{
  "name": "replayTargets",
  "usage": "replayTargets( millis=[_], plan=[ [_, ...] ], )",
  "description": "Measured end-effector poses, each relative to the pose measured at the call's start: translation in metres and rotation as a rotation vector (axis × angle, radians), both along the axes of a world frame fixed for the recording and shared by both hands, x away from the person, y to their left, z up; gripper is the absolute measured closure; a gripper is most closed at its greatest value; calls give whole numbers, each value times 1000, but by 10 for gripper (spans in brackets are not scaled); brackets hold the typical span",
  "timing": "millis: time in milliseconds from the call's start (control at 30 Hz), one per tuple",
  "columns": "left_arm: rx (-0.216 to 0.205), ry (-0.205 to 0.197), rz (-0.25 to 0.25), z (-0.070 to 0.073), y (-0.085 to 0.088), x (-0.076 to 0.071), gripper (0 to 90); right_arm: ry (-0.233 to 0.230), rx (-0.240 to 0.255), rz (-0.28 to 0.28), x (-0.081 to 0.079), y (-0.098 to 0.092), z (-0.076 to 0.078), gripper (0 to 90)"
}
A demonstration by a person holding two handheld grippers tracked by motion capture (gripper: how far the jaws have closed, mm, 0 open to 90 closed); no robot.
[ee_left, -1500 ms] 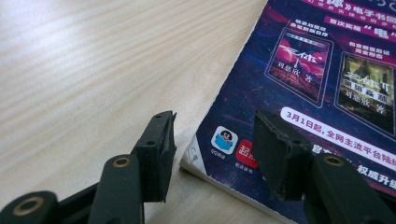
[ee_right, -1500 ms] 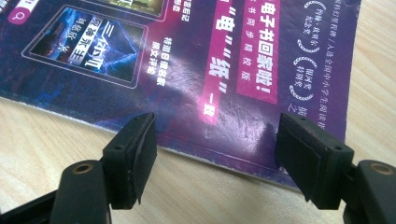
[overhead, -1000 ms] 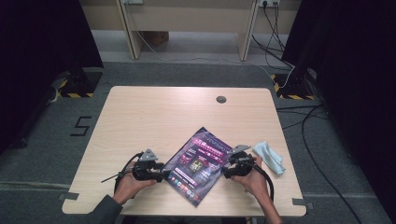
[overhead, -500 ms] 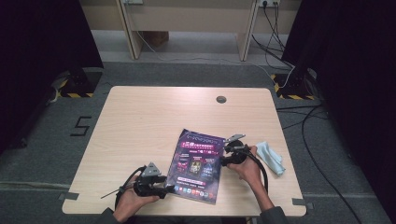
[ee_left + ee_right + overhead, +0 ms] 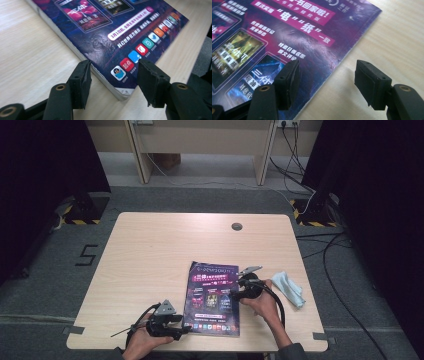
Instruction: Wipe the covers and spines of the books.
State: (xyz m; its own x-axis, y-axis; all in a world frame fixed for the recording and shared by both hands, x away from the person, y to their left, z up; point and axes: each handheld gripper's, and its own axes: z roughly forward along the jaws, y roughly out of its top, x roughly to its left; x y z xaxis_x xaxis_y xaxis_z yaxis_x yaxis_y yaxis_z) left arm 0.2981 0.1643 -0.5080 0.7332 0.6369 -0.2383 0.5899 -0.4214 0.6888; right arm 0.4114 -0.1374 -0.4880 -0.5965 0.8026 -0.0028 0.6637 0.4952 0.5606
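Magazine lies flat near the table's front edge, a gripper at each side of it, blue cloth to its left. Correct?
Not quite: the blue cloth lies to the right of the magazine, beyond the right gripper, as the high view shows. The rest holds: the magazine is flat, with the left gripper at its other side.

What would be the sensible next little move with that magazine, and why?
Probably close the right gripper on the magazine. Its jaws, which have just been closing, straddle the right edge without pressing it, and the left gripper is open at the near-left corner.
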Motion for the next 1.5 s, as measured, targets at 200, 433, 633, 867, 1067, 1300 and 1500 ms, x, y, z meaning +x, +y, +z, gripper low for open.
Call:
replayTargets(
  millis=[200,433,633,867,1067,1300,1500],
  plan=[
    [2,-11,-18,0,-4,-3,440,-24,-19,-4,3,1,0,367],
    [28,-64,-22,0,-8,-7,442,-41,39,-36,3,-10,10,355],
    [27,-70,-15,-1,-10,-3,454,-91,34,-94,-2,-40,34,359],
    [49,-108,-6,-1,-14,-1,463,-98,-20,-198,-8,-92,39,382],
    [18,-90,0,-2,-12,3,449,-99,-12,-280,-8,-121,39,362],
    [-33,-91,3,-1,-6,2,364,-51,-23,-305,-4,-135,23,364],
    [-71,-87,60,1,1,9,318,-52,-33,-298,-3,-141,18,546]
  ],
)
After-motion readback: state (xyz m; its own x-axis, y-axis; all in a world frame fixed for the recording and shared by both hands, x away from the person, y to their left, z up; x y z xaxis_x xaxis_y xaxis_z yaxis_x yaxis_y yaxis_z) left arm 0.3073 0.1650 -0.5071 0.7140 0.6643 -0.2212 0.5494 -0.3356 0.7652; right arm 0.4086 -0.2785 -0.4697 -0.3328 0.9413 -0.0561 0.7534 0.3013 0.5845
